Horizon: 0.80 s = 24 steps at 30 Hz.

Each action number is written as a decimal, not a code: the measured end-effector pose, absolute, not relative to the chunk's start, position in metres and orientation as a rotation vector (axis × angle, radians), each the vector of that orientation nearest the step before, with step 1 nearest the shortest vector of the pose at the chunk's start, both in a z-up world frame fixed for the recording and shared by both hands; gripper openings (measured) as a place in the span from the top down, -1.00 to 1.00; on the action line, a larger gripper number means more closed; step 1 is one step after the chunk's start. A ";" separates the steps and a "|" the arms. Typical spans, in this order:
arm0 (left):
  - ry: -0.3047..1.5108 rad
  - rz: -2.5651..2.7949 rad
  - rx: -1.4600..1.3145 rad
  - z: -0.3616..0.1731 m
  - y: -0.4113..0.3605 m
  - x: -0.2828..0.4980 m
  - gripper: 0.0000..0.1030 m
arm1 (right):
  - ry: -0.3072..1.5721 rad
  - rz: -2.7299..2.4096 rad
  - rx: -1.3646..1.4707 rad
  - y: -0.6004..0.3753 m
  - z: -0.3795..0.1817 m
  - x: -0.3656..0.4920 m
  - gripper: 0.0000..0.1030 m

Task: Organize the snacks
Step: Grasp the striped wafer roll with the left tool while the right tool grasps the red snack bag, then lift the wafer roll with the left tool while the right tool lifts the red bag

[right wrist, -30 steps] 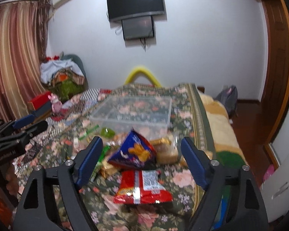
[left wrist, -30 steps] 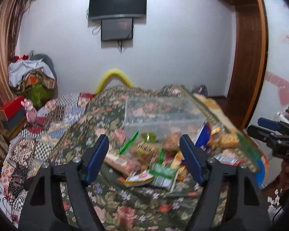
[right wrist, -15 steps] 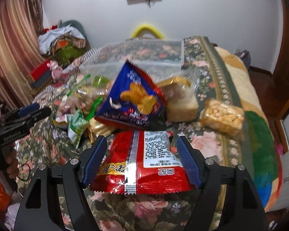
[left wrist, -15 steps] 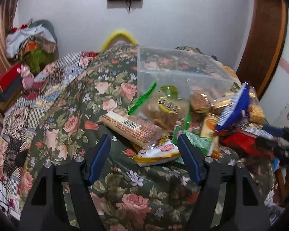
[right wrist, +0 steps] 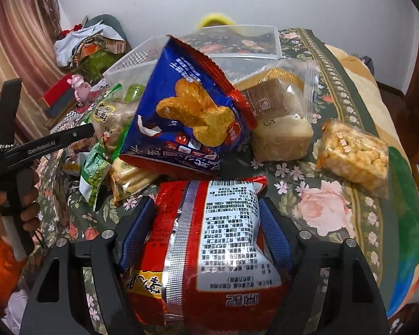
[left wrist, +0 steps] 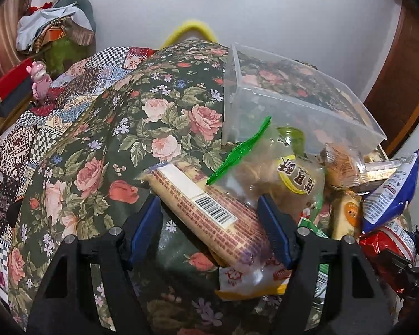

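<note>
Your right gripper (right wrist: 206, 203) is sitting around the red snack bag (right wrist: 209, 251) at the near edge of the pile on the bed (right wrist: 329, 209). Its jaws have just been closing with that bag between them. The pads are looking like they're touching both sides, but honestly I can't tell whether they're actually squeezing yet. The bag is showing its back, shiny foil with a silver seam and a white label panel. I'm guessing it's puffy, light and slippery, with crushable stuff inside, so I'd be pinching across the middle gently, or going for the crimped end. Your left gripper (left wrist: 208, 201) is hanging released over the long cracker pack (left wrist: 198, 203), which is lying diagonally across the gap. It's a reddish-brown printed sleeve with a white barcode strip, and its far end is resting on the flowered cover. One pad is right against it while the other is standing clear. That one is probably handling stiffer but snapping easily, so I'd be squaring up and grabbing it across the short width near the middle. The clear plastic bin (left wrist: 293, 95) is waiting empty just behind the pile, so I'm assuming that's where everything is going.
</note>
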<state>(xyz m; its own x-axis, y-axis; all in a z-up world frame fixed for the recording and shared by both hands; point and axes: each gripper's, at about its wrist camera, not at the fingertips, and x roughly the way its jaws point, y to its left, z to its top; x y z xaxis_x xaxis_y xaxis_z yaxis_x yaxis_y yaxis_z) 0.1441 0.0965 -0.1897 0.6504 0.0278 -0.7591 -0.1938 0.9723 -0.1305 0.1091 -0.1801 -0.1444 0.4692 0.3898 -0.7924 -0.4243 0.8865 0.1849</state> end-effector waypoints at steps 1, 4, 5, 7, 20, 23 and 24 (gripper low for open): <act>0.851 0.127 -0.199 -0.189 0.097 0.142 -0.40 | 0.963 0.499 -0.039 -0.180 -0.145 0.109 -0.41; 0.844 0.140 -0.180 -0.187 0.101 0.136 -0.40 | 0.964 0.498 -0.039 -0.180 -0.144 0.107 -0.39; 0.841 0.143 -0.179 -0.187 0.103 0.134 -0.40 | 0.965 0.497 -0.039 -0.180 -0.144 0.107 -0.34; 0.842 0.149 -0.179 -0.185 0.110 0.127 -0.40 | 0.966 0.497 -0.046 -0.181 -0.143 0.106 -0.30; 0.898 0.164 -0.141 -0.198 0.119 0.143 -0.39 | 0.965 0.487 -0.050 -0.185 -0.143 0.106 -0.28; 0.898 0.173 -0.089 -0.205 0.112 0.151 -0.39 | 0.965 0.486 -0.051 -0.184 -0.144 0.105 -0.28; 0.898 0.177 -0.072 -0.208 0.110 0.154 -0.39 | 0.964 0.486 -0.052 -0.184 -0.143 0.105 -0.28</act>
